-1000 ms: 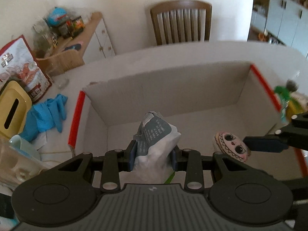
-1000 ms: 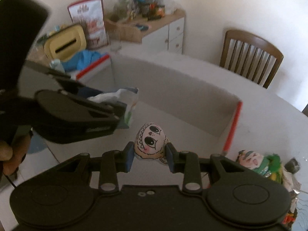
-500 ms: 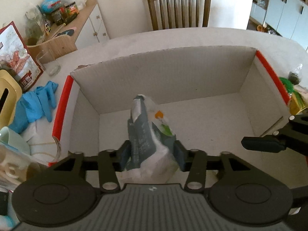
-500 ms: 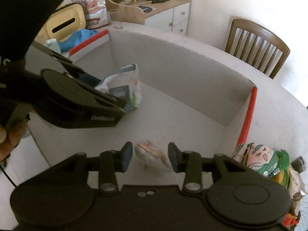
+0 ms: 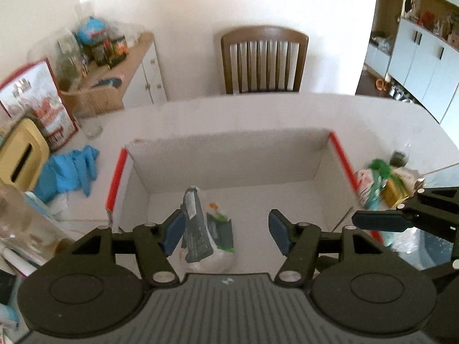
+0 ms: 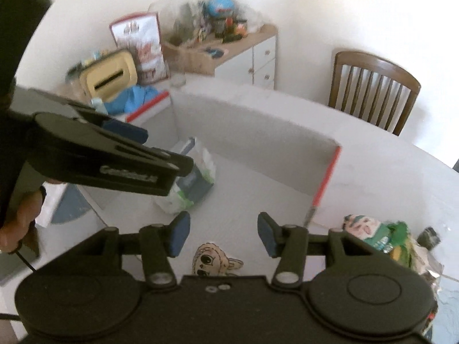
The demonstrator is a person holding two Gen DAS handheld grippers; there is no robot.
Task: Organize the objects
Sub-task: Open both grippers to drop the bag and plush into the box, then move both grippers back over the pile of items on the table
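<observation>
One pouch (image 5: pixel 200 229) upright in box (image 5: pixel 229 154)

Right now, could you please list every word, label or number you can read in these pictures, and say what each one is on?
None can be read for certain.
Left gripper: raised lettering on its side, too blurred to read.
Red bag: print too blurred.
Packet in the box: label too small.
Jars on the cabinet: labels too blurred.

My own gripper body hides the lower half of the face toy (image 6: pixel 213 261). The packets (image 5: pixel 381 180) beside my box (image 5: pixel 229 154) blur beyond reading.
</observation>
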